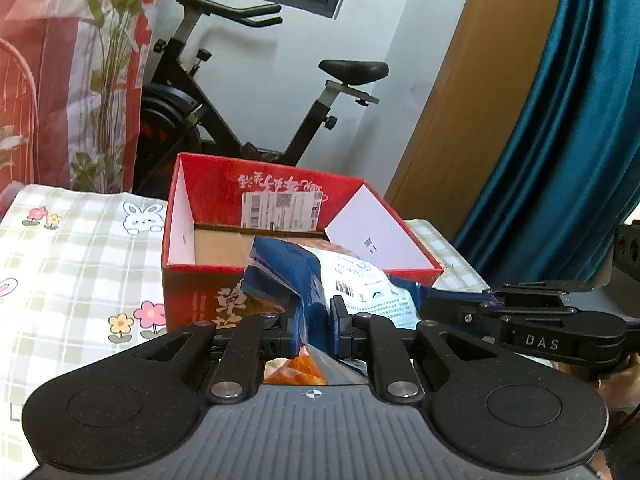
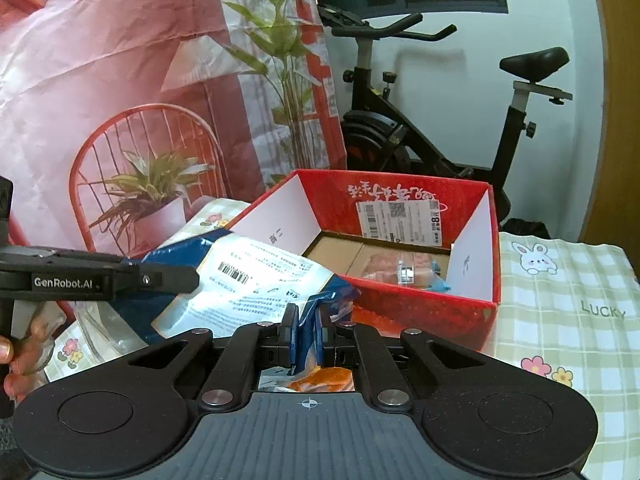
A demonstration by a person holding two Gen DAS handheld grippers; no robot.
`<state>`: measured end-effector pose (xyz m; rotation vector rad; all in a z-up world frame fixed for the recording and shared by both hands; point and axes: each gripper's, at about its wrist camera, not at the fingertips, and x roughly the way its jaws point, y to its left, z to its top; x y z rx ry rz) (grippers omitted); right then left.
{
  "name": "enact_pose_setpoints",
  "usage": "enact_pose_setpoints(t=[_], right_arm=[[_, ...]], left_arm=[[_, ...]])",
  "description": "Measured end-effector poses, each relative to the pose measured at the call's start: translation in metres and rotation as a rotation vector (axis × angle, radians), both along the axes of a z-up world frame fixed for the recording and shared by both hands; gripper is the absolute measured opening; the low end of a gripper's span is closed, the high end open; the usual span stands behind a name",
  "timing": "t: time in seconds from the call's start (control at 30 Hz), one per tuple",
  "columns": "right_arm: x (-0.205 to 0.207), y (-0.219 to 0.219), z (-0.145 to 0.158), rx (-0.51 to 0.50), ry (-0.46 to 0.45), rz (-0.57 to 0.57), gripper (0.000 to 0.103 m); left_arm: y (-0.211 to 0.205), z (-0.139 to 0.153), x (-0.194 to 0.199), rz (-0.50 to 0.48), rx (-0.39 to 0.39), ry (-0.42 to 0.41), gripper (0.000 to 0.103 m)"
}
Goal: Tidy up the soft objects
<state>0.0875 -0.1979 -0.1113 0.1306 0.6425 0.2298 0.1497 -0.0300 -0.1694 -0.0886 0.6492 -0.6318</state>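
The left gripper [image 1: 316, 326] has its two black jaws pinched nearly together on a crumpled edge of a blue and white plastic snack bag [image 1: 360, 280] printed with a barcode and small text; orange contents show through a clear part of the bag just below the jaws. The right gripper [image 2: 306, 328] is likewise clamped tight on another blue fold of the same bag, with the bag's white printed panel spreading to the left of its jaws in the right wrist view. The bag hangs between the two grippers at the near edge of an open red cardboard box [image 1: 200, 292] with white inner flaps and a shipping label stuck on its far inner wall. In the right wrist view a small clear-wrapped packet [image 2: 404, 270] lies on the brown floor of the box, toward its right side. The box stands on a table covered with a green and white checked cloth [image 1: 72, 248] printed with rabbits and flowers. Fingers of a hand [image 2: 12, 354] show at the left edge of the right wrist view. Beyond the table stand a black exercise bike [image 1: 248, 92], a red printed backdrop [image 2: 120, 80] showing a chair and plants, and at the far right a teal curtain [image 1: 560, 140].
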Motion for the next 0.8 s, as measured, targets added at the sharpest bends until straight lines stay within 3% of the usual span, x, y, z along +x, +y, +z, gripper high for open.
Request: enact_pose_setpoints(t=[0.3,0.8], right_arm=[[-0.003,0.002,-0.021,0.013,0.063,-0.008,0.01],[0.004,0.006,-0.051,0.021,0.156,-0.01,0.027]], left_arm=[[0.004,-0.019,-0.004,0.0,0.013,0.052,0.015],[0.028,-0.061,-0.006,0.038,0.031,0.179,0.015]])
